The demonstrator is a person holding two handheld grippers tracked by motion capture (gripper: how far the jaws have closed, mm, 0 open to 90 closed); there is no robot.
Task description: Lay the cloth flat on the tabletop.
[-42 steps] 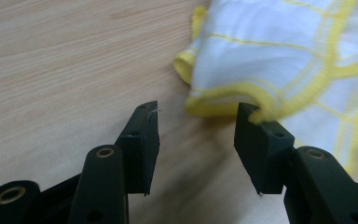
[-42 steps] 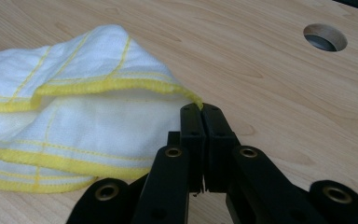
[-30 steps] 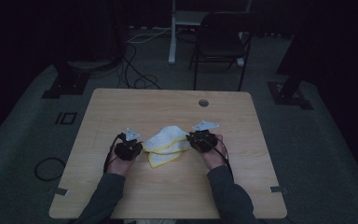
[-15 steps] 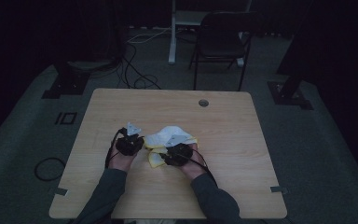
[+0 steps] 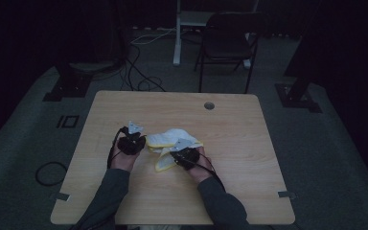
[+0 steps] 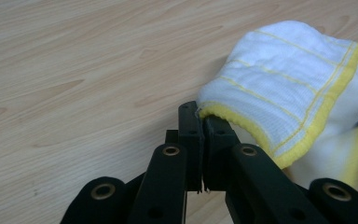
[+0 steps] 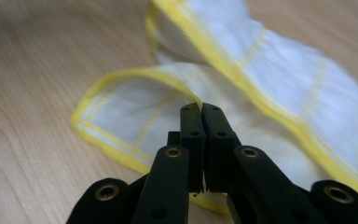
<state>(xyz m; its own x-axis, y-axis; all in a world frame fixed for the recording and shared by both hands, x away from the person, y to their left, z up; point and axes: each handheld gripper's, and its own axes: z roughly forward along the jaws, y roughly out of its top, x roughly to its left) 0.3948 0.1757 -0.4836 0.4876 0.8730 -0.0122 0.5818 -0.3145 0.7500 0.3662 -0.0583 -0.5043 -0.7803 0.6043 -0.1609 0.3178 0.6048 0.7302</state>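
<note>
A white cloth with yellow hems (image 5: 172, 138) lies crumpled on the wooden table (image 5: 230, 124), between my two hands. My left gripper (image 5: 141, 142) is at the cloth's left end. In the left gripper view the left gripper (image 6: 201, 112) is shut, with the thick yellow hem of the cloth (image 6: 279, 93) nipped at its tips. My right gripper (image 5: 172, 155) is at the near side of the cloth. Its jaws have just closed, and in the right gripper view the right gripper (image 7: 200, 108) pinches a yellow-edged fold of the cloth (image 7: 135, 107) at its tips.
A round cable hole (image 5: 209, 105) sits near the table's far edge. Beyond the table stand a dark folding chair (image 5: 225, 43) and a white desk leg (image 5: 177, 38), with cables on the floor. Bare wood surrounds the cloth.
My right hand has moved left and nearer to the person, close to the left gripper. The cloth is more bunched up between them. The left hand has stayed put.
</note>
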